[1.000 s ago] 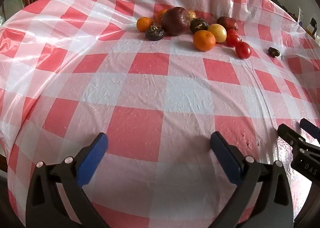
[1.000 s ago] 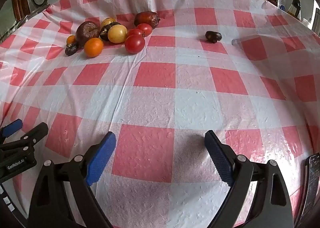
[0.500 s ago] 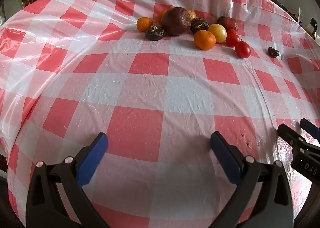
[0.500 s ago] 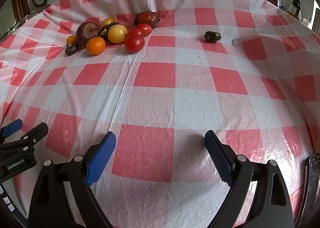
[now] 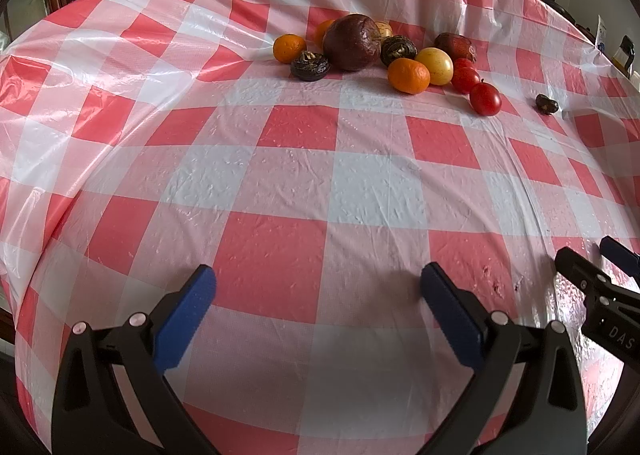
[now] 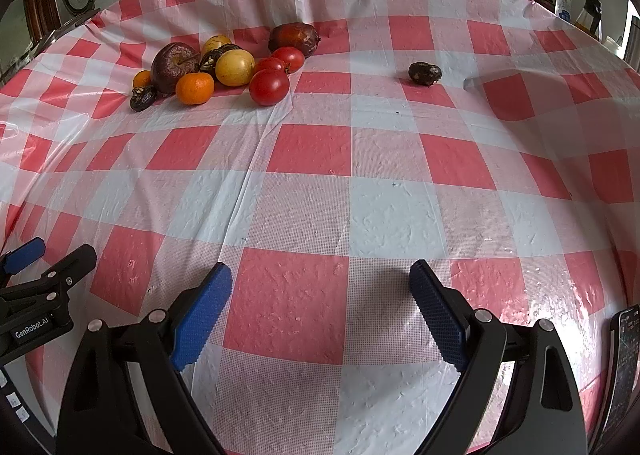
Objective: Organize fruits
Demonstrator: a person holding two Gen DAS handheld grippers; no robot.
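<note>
In the last second almost nothing has changed: the fruits lie where they were, and both my tools stay low over the near part of the table, well apart from them. For the task this means, I think, that the sorting is not started yet and I am only at the waiting point before the first reach.

My left gripper [image 5: 318, 291] is spread wide with nothing between its blue pads, and my right gripper [image 6: 320, 289] is the same, wide and empty. Each one shows at the edge of the other camera's view, so they are side by side.

The fruits sit in 1 loose pile [image 5: 384, 51] at the far side of the checked tablecloth [image 5: 360, 191]. In it I see a big dark red fruit [image 5: 352, 41] with wrinkled skin, 2 small oranges, the nearer orange [image 5: 408, 75] at the front, a yellow fruit [image 5: 434, 60] touching it, some red tomatoes with the front tomato [image 6: 269, 86] a little outside the pile, and some dark shrivelled fruits. 1 small dark fruit [image 6: 425, 73] lies alone, well apart to the right of the pile; in my judgement this one is the easiest for the right gripper to bring back to the others
</note>
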